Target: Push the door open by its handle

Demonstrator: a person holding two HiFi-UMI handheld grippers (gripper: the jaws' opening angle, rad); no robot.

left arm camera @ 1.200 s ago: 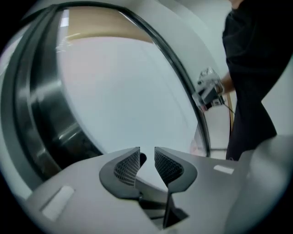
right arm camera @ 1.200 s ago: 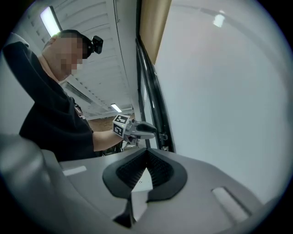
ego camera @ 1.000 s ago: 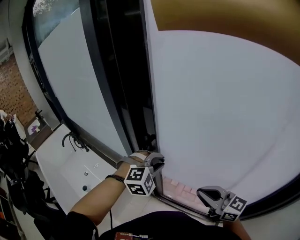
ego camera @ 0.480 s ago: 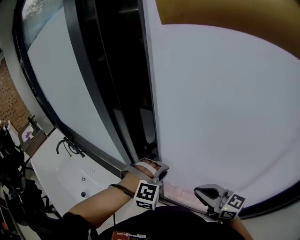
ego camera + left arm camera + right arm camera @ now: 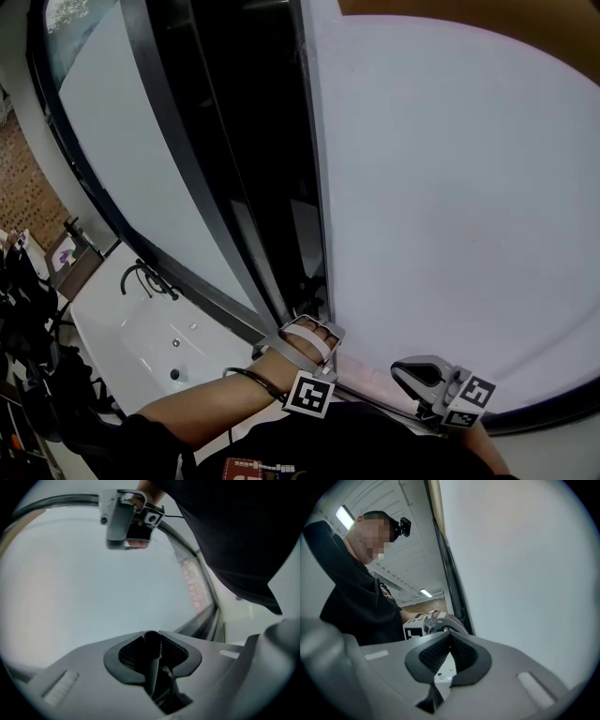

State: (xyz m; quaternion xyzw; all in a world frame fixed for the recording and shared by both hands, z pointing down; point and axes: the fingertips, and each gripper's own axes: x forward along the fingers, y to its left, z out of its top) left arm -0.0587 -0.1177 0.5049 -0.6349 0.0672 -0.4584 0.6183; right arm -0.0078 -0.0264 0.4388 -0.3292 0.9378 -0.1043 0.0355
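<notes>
Door (image 5: 450,206) seems swung wider — dark gap (image 5: 253,141) broader.

The place looks like a washroom area in a commercial or office building, not a home. A long white washbasin (image 5: 141,342) with a black tap (image 5: 145,278) runs along the left side. Beside it stands a tall frosted glass door (image 5: 450,206) set in a black metal frame (image 5: 178,187), the sort used for shared facilities. Bare brick wall (image 5: 23,187) shows at the far left, and strip lights (image 5: 344,515) sit in a panelled ceiling (image 5: 384,498).
</notes>
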